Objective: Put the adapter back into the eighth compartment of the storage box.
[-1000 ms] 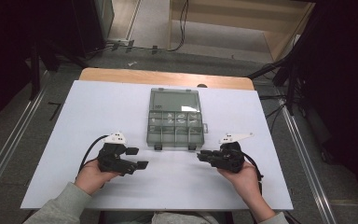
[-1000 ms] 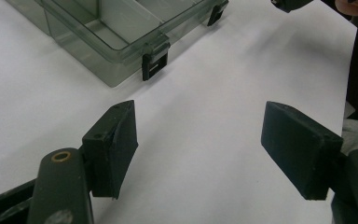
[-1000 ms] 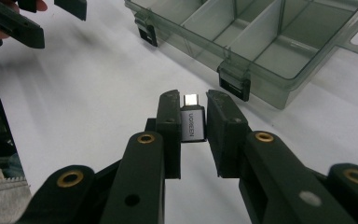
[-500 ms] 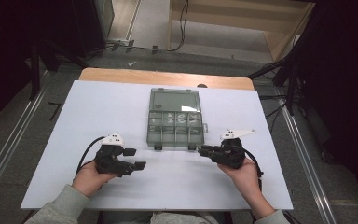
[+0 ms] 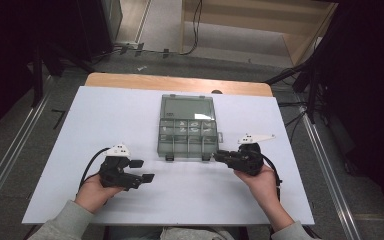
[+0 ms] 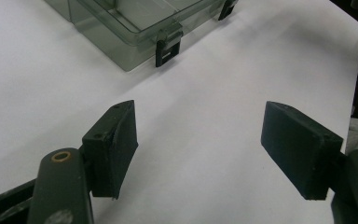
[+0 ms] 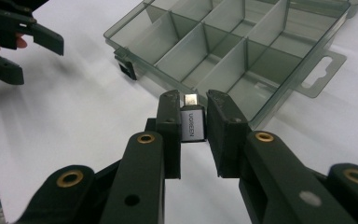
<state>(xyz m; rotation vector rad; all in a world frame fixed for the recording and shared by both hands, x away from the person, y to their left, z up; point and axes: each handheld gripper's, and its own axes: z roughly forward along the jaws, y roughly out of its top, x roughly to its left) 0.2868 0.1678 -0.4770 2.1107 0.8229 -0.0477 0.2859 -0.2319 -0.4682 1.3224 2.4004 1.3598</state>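
On the white table (image 5: 80, 130), seen from the high view: one box (image 5: 187, 127) at centre, lid swung open toward the far side, tray part divided into compartments, small items in the far row, too small to tell; two clasps on its near edge; left gripper (image 5: 142, 170) rests well left of the box, jaws apart, nothing between them; right gripper (image 5: 219, 156) sits just beside the box's near right corner, jaws drawn in.

Left gripper view: two black pads (image 6: 116, 140) stand wide apart over bare table; one box (image 6: 121, 28) corner ahead with one clasp (image 6: 167, 46) hanging open; nothing held.

Right gripper view: right gripper (image 7: 193, 119) clamped on one small silver adapter (image 7: 192, 125), plug end pointing up toward the box (image 7: 242, 51); adapter hangs just short of the near wall, not yet over a compartment; near compartments look empty; left gripper (image 7: 16, 44) at far left, jaws parted.

Progress, as I judge it: pick done, adapter in hand and carried to the box; left to do: lift over the wall, drop into a compartment, release; lid likely to close after.

Count: one box, one adapter, two grippers, two clasps.
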